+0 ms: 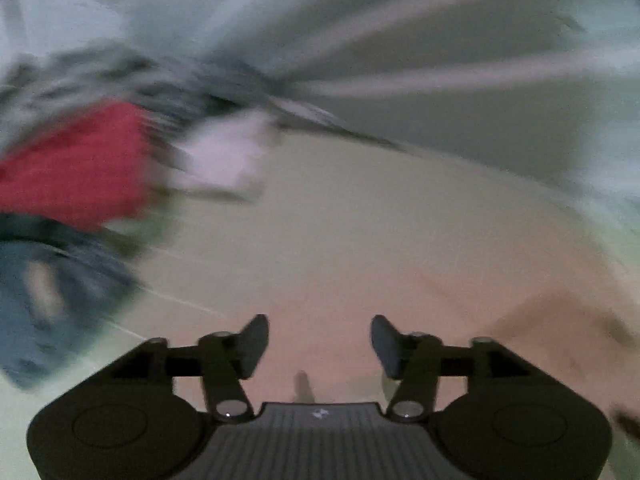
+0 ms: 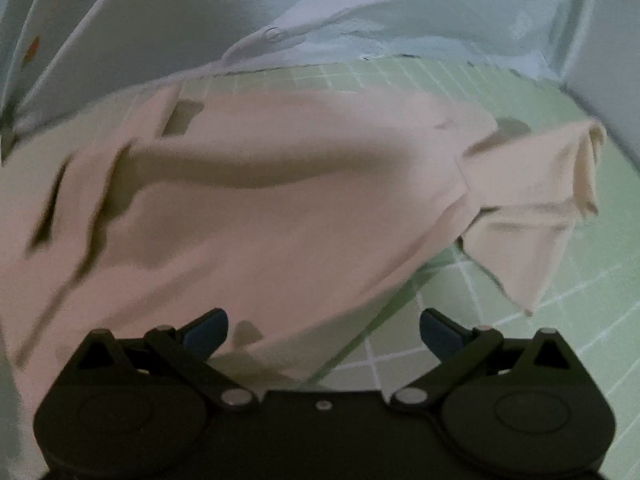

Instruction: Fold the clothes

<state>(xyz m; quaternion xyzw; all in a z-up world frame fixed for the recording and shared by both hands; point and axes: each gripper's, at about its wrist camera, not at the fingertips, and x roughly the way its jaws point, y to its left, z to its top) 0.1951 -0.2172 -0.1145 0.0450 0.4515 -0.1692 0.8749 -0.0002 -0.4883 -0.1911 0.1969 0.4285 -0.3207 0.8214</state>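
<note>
- A green gridded mat (image 2: 500, 332) covers the work surface, with pale draped sheeting (image 2: 400, 12) behind it.
- No writing is readable.
- The right wrist view shows a beige shirt (image 2: 280, 184) spread across the mat, just beyond the right gripper (image 2: 323, 326), whose fingers are spread and empty.
- Only the blurred left wrist view shows a far-left heap with a red garment (image 1: 76, 160); the left gripper (image 1: 320, 344) is spread, holding nothing.

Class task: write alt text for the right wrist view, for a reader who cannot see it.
A beige T-shirt lies rumpled on a green gridded mat, one sleeve spread to the right. The right tongs stand open and empty over its near hem. Pale sheeting hangs behind.
</note>
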